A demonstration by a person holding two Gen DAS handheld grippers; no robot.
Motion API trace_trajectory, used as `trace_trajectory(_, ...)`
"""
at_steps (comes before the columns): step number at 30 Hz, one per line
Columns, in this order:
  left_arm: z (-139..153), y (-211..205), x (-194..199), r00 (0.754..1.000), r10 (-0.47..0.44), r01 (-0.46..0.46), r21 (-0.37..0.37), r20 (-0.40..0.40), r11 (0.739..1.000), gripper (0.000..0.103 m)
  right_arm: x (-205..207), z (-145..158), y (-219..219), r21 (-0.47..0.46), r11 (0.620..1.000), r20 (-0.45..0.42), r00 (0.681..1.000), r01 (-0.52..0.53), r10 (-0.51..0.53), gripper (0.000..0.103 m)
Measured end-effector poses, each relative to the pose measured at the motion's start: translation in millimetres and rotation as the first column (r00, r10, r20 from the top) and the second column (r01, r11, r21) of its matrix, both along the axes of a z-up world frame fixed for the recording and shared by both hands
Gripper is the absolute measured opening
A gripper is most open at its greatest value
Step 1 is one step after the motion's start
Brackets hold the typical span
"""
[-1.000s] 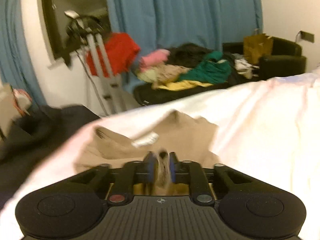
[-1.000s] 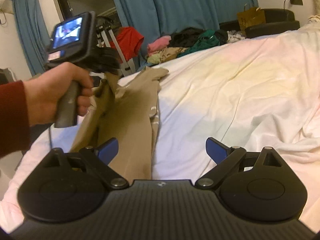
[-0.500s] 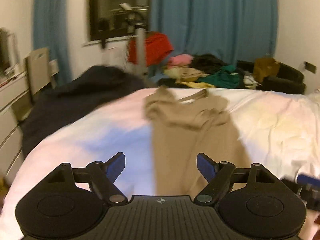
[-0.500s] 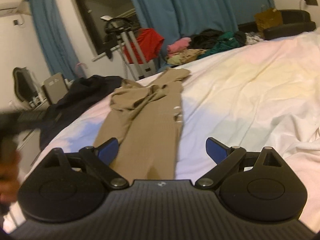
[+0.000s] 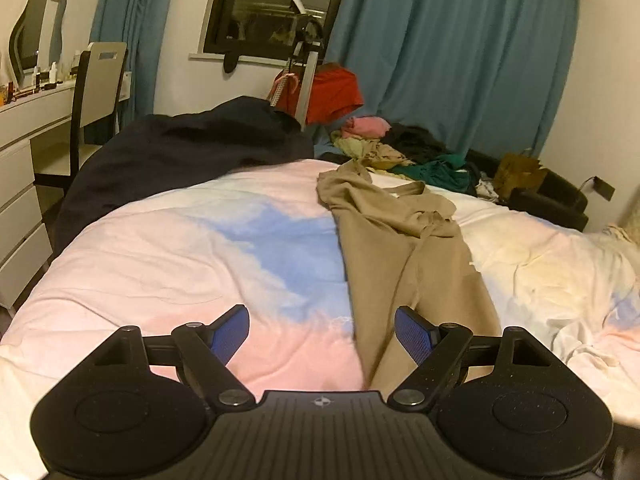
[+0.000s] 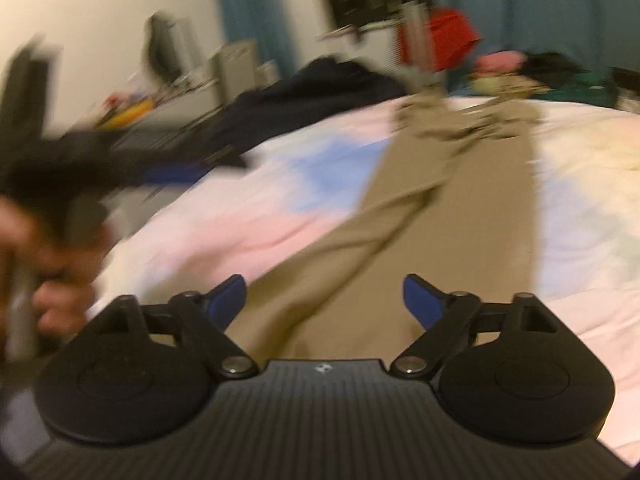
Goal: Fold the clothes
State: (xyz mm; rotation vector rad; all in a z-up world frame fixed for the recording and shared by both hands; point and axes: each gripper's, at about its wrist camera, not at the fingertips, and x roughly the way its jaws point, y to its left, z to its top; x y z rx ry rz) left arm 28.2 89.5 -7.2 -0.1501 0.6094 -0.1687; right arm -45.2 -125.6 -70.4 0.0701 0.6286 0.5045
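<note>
Tan trousers (image 5: 404,256) lying lengthwise on the bed (image 5: 192,264), waistband bunched at 12 o'clock, legs running toward 6. Left tool (image 5: 322,330) hovering near the leg ends, fingers spread apart, gripping nothing. Right tool (image 6: 324,300) likewise spread wide above the legs, empty; view blurred. Dark blanket (image 5: 184,152) at 10 o'clock on the bed. Heap of clothes (image 5: 400,148) beyond at 1 o'clock, below blue curtains (image 5: 452,52).

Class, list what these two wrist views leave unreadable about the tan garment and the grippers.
- Tan garment, left wrist view: near end hidden behind the left gripper body.
- Right wrist view: motion blur smears the garment's bunched far end.
- Left gripper, right wrist view: a dark streak; jaw state unreadable there.
- Right gripper: open, its height above the cloth unclear.
</note>
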Motion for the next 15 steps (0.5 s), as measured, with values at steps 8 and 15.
trace_trajectory(8, -5.9, 26.5, 11.2, 0.999, 0.046, -0.047, -0.064, -0.019, 0.997, 0.082, -6.9, -25.2, 83.6, -0.112, 0.983, -0.059, 0.989, -0.144, 0.138, 0.072)
trace_trajectory(15, -5.9, 37.7, 11.1, 0.998, 0.059, -0.061, -0.131, -0.017, 0.99, 0.082, 14.7, -47.6, 82.0, -0.134, 0.988, -0.155, 0.987, -0.071, 0.05, 0.027)
